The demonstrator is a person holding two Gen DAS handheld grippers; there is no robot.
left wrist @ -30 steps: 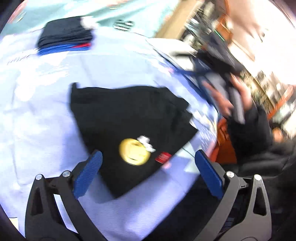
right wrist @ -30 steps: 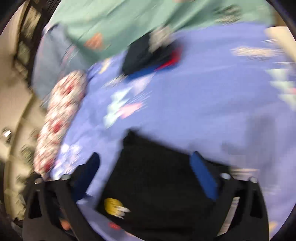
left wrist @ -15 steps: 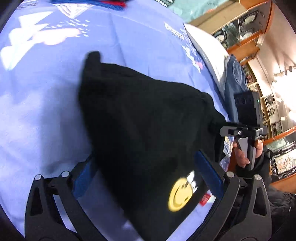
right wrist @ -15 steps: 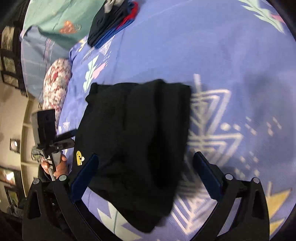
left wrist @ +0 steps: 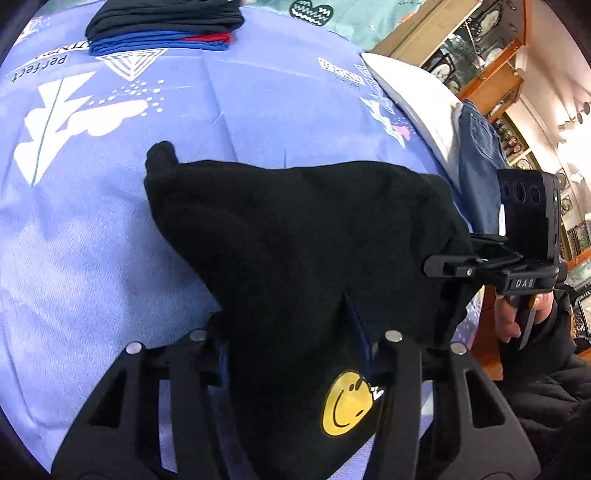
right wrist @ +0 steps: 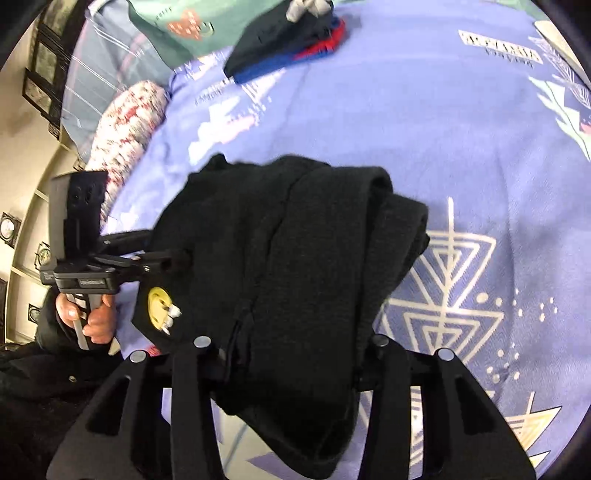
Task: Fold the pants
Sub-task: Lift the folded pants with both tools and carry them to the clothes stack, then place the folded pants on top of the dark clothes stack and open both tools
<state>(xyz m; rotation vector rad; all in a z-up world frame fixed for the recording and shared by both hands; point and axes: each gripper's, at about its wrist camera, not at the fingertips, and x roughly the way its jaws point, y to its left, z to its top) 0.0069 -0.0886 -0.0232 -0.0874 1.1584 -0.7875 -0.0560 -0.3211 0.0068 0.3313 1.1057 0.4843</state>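
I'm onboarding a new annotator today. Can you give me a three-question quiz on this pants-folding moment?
1. True or false: the black pants lie between the jaws of both the left gripper and the right gripper.
2. What is printed on the pants near the left gripper? A) red star B) yellow smiley face C) white stripe
3. What lies at the far end of the purple bedsheet?

Key: 1 true. 2 B, the smiley face. 3 a stack of folded clothes, dark on top, blue and red beneath.
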